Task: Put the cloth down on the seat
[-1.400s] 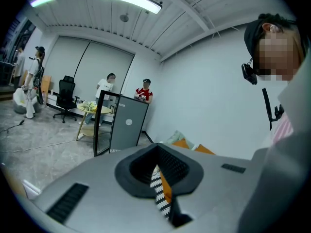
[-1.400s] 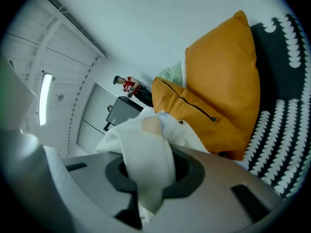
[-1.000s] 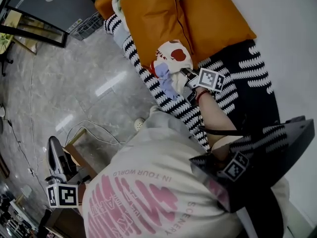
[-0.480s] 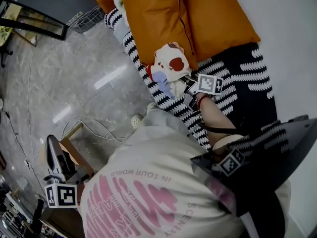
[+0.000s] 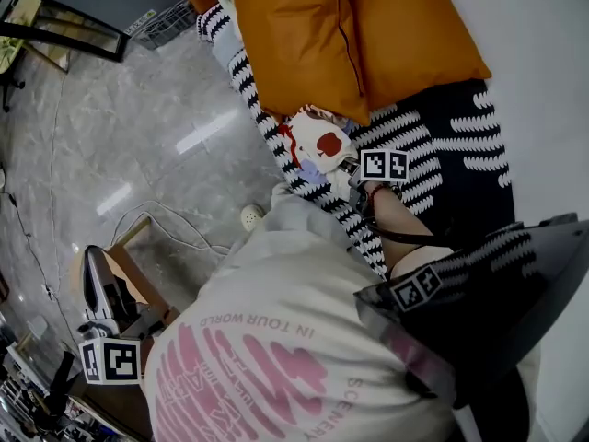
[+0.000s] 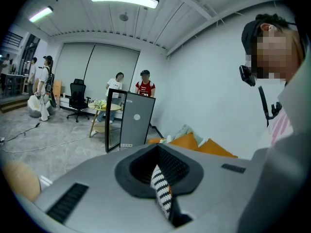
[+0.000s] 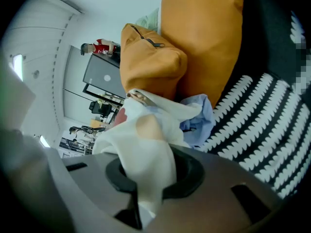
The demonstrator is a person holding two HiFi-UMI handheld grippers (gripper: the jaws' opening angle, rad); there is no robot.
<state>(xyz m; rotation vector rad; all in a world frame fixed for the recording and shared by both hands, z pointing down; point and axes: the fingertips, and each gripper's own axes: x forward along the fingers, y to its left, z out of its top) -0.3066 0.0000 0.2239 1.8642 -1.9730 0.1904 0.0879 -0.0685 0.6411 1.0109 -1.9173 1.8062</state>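
Observation:
The cloth (image 5: pixel 317 145), white with red and blue patches, is bunched at the front edge of the seat (image 5: pixel 442 155), a sofa under a black-and-white striped cover. My right gripper (image 5: pixel 354 166) is shut on it. In the right gripper view the cloth (image 7: pixel 146 130) rises out of the jaws of the right gripper (image 7: pixel 146 188). Its blue end lies against the striped cover (image 7: pixel 252 115), beside an orange cushion (image 7: pixel 209 38). My left gripper (image 5: pixel 110 359) is far off at the lower left. A thin striped strip (image 6: pixel 160 188) shows in its jaw slit; held or seen through, I cannot tell.
Two orange cushions (image 5: pixel 304 35) fill the back of the seat. Grey marble floor (image 5: pixel 138 136) carries a cable and a white plug (image 5: pixel 248 215). An iron (image 5: pixel 101 288) stands by the left gripper. A grey panel (image 5: pixel 83 7) and people (image 6: pixel 145 86) are beyond.
My right gripper has come down with the cloth, which now sits bunched on the striped seat edge by the cushion instead of hanging higher. The left gripper has stayed in place.

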